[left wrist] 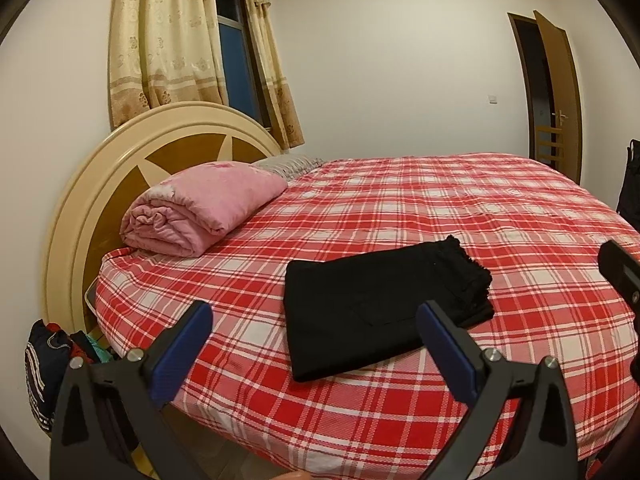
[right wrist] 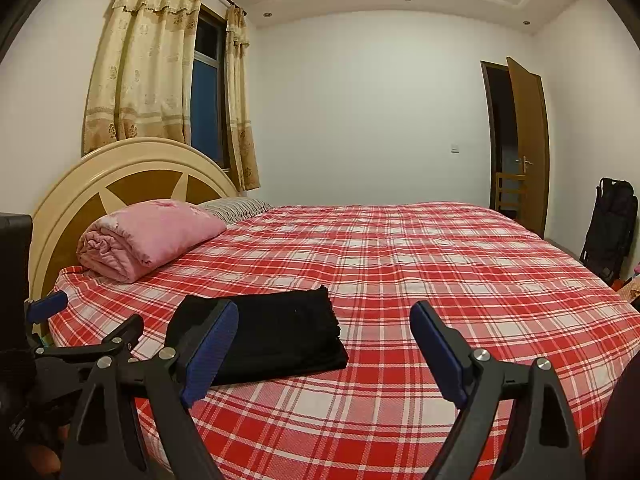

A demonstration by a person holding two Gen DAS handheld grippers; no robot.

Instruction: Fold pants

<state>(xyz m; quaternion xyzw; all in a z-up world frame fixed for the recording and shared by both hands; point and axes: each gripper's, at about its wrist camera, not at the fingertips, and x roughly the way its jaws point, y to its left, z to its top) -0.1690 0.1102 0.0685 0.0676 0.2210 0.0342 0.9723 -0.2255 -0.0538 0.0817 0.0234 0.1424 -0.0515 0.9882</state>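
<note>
Black pants [left wrist: 368, 304] lie folded into a compact rectangle on the red plaid bed [left wrist: 500, 216], near its front edge. They also show in the right wrist view [right wrist: 288, 332]. My left gripper [left wrist: 316, 320] is open and empty, held back from the bed with the pants just beyond its fingertips. My right gripper [right wrist: 324, 320] is open and empty, to the right of the pants, its left finger [right wrist: 210, 344] overlapping their left part in view. The left gripper also shows at the left edge of the right wrist view [right wrist: 80, 328].
A rolled pink quilt [left wrist: 200, 208] and a striped pillow [left wrist: 288, 164] lie by the round headboard [left wrist: 120, 160]. Clothes [left wrist: 52, 360] are piled on the floor at the left. A black bag [right wrist: 612, 224] stands by the open door [right wrist: 528, 140] on the right.
</note>
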